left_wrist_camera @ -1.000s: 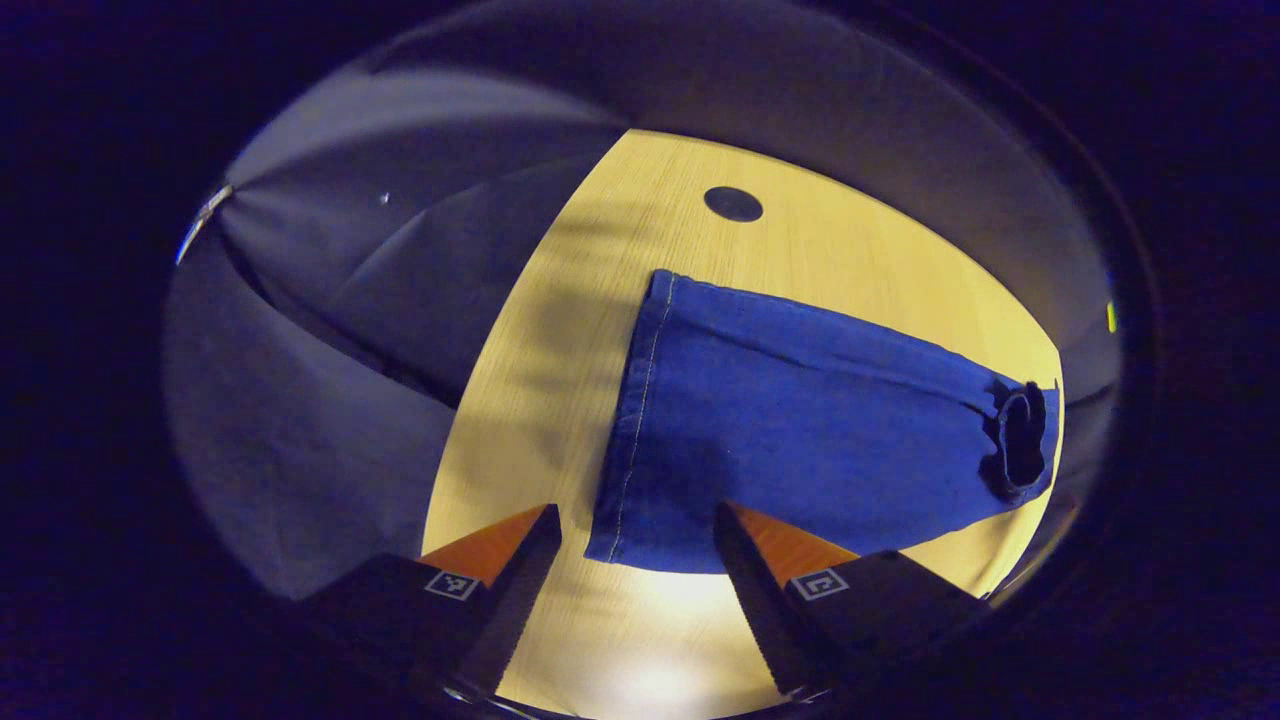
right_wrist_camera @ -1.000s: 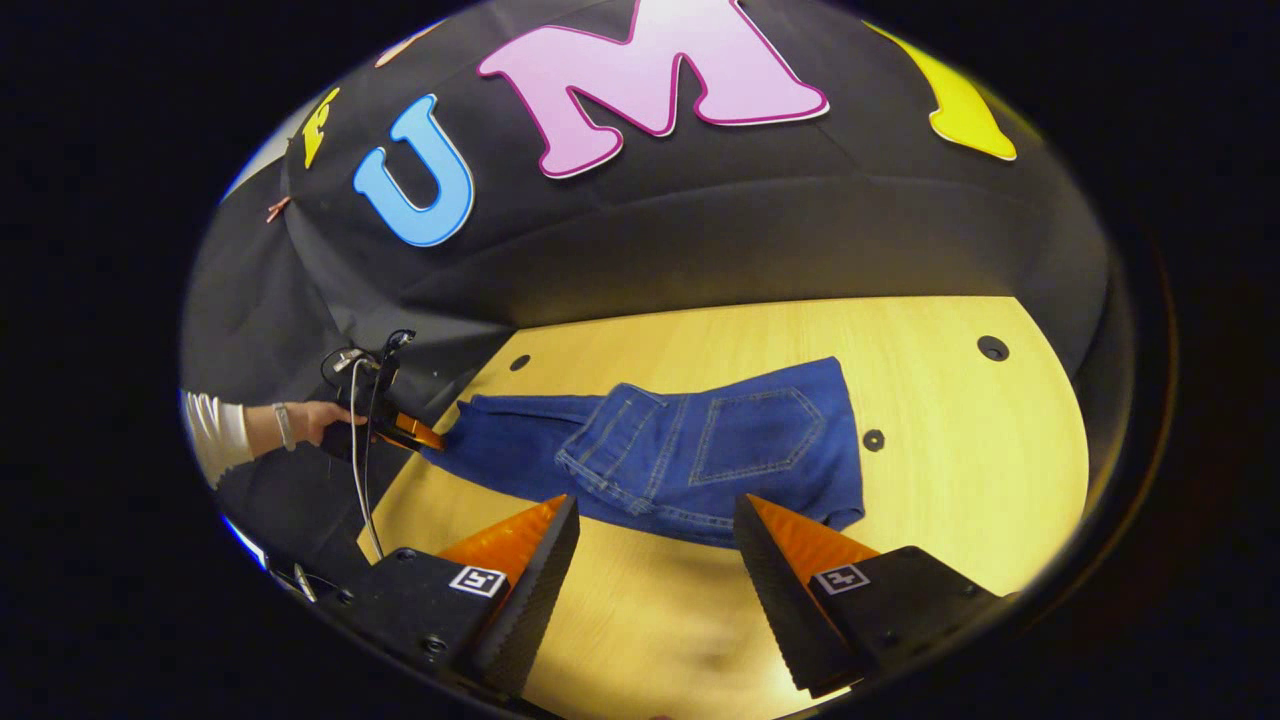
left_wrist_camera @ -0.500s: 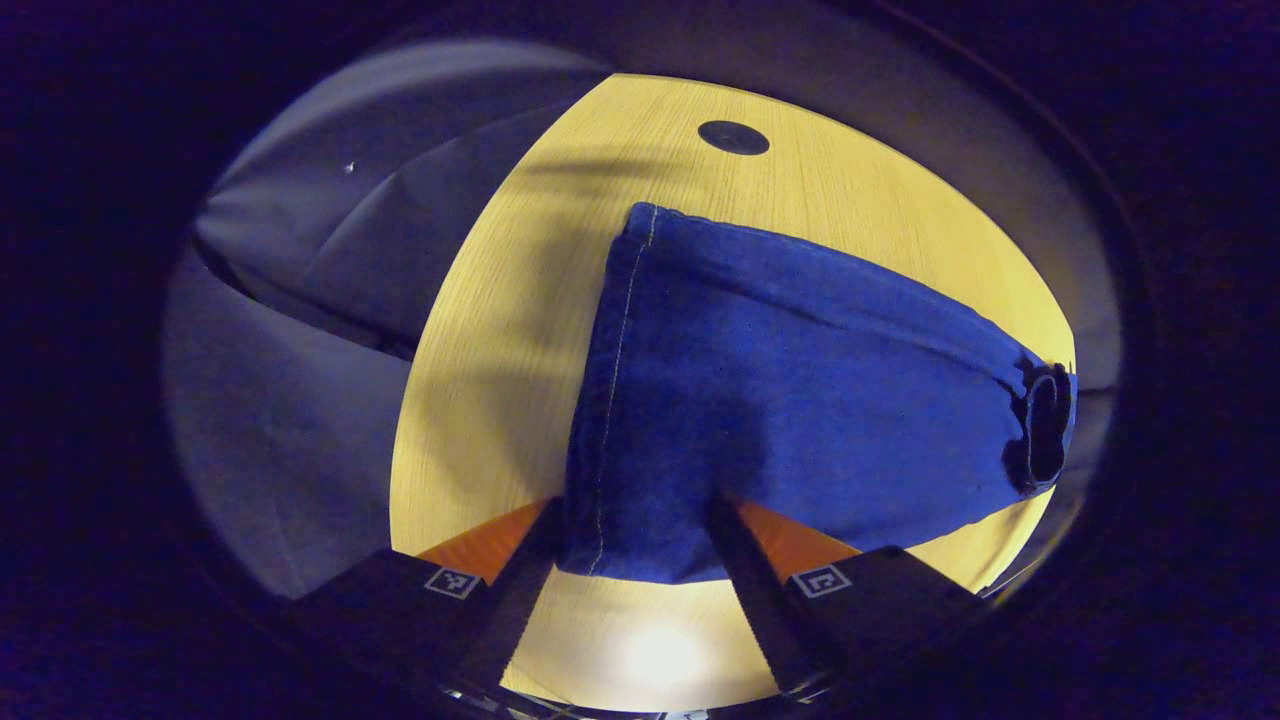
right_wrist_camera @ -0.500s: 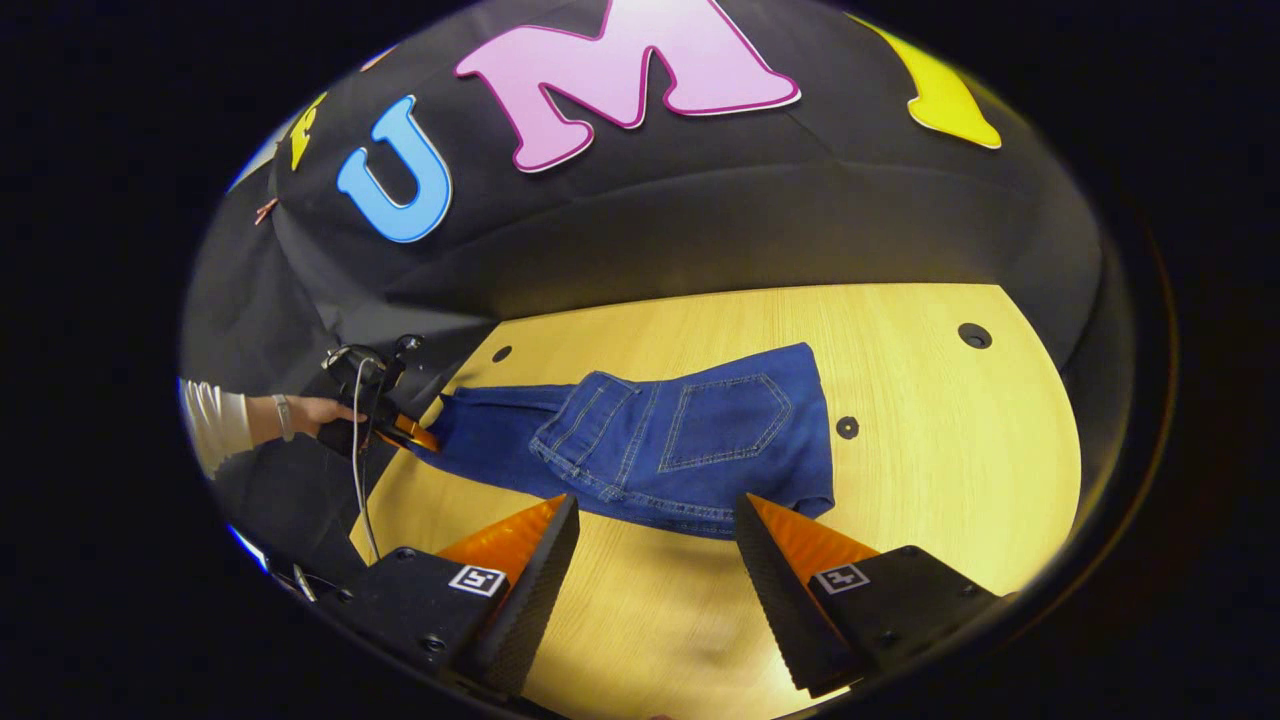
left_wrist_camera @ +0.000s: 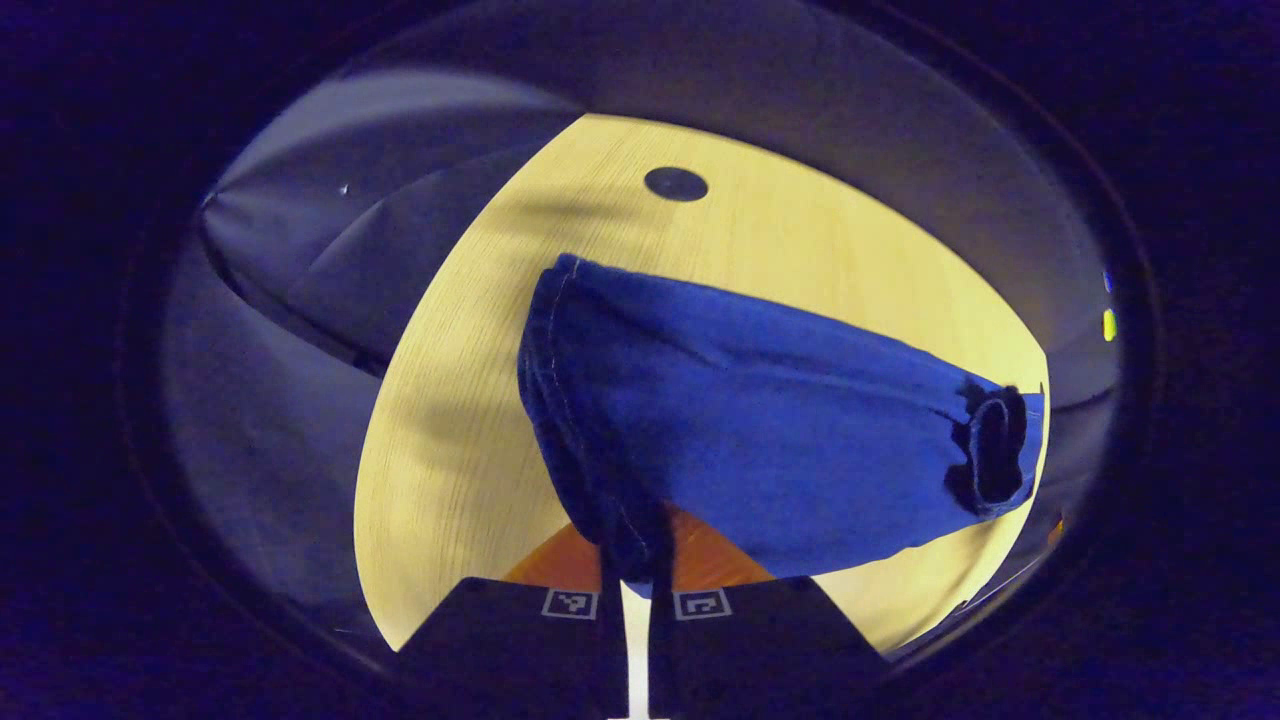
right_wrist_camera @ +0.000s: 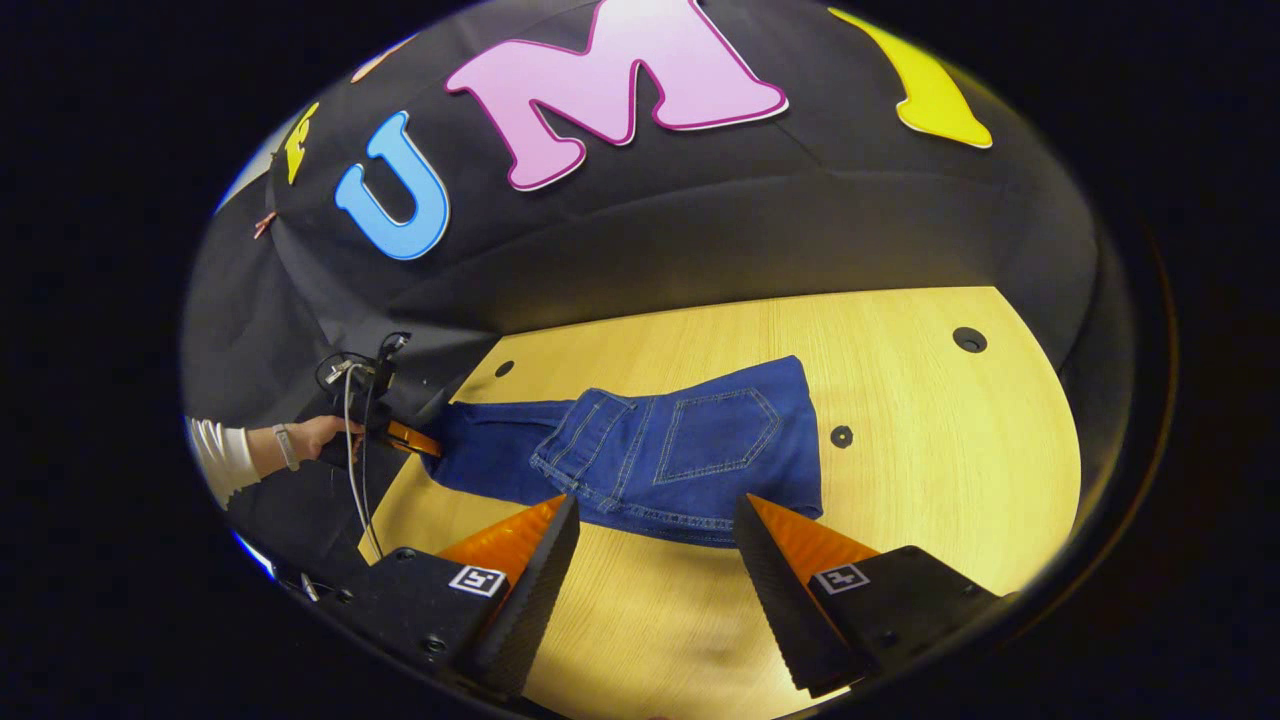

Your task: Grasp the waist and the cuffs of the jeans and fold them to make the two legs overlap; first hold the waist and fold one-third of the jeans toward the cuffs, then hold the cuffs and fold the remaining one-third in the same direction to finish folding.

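Bench [right_wrist_camera: 930, 440]: pale wood, lower half of the right gripper view.
Jeans [right_wrist_camera: 660, 455]: centre, waist folded over the legs.
Left gripper [left_wrist_camera: 634, 560]: fingers pinching the cuffs [left_wrist_camera: 590, 500], bottom centre.
Right gripper [right_wrist_camera: 655, 560]: fingers spread, just short of the waist.

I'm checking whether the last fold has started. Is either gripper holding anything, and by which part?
The left gripper is shut on the jeans at the cuff end. The right gripper is open, holding nothing.
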